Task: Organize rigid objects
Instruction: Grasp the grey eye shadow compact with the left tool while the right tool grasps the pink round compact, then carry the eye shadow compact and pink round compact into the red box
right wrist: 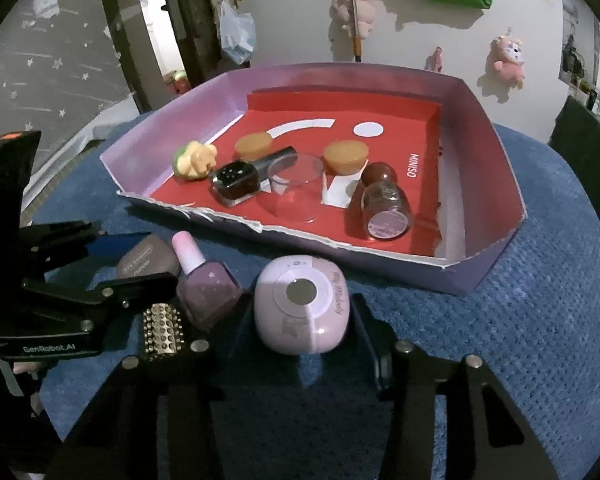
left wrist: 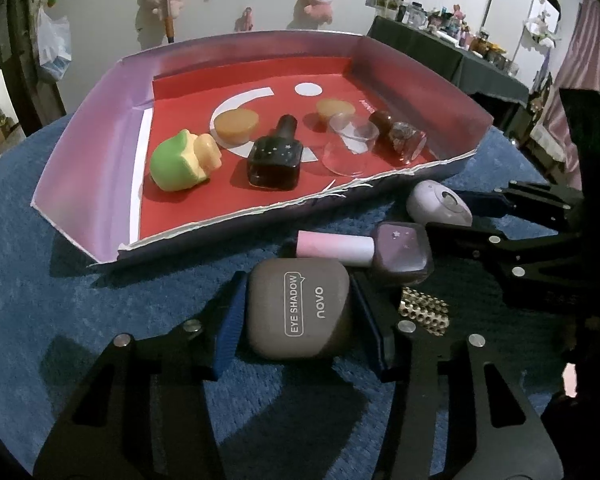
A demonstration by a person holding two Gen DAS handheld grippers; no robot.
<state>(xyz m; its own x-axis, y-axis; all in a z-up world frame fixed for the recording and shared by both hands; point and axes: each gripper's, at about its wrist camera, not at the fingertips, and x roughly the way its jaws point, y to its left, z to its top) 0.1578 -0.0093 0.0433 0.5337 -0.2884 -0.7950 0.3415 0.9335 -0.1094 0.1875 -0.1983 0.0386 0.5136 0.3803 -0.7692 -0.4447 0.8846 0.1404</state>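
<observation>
Left hand-held gripper (left wrist: pixel 300 316): you clamp the taupe rounded eyeshadow case (left wrist: pixel 298 307) | right hand-held gripper (right wrist: pixel 302 320): you clamp the lilac oval compact (right wrist: pixel 302 305) | purple-walled cardboard tray (left wrist: pixel 84 168): 12 o'clock of both.

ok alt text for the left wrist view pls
The left gripper closes around a grey eyeshadow compact on a blue cloth. Beside it lie a purple nail polish bottle and a gold studded piece; behind, a red-lined box holds small cosmetics.

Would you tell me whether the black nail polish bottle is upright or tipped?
Tipped: the black nail polish bottle lies on its side in the box.
</observation>
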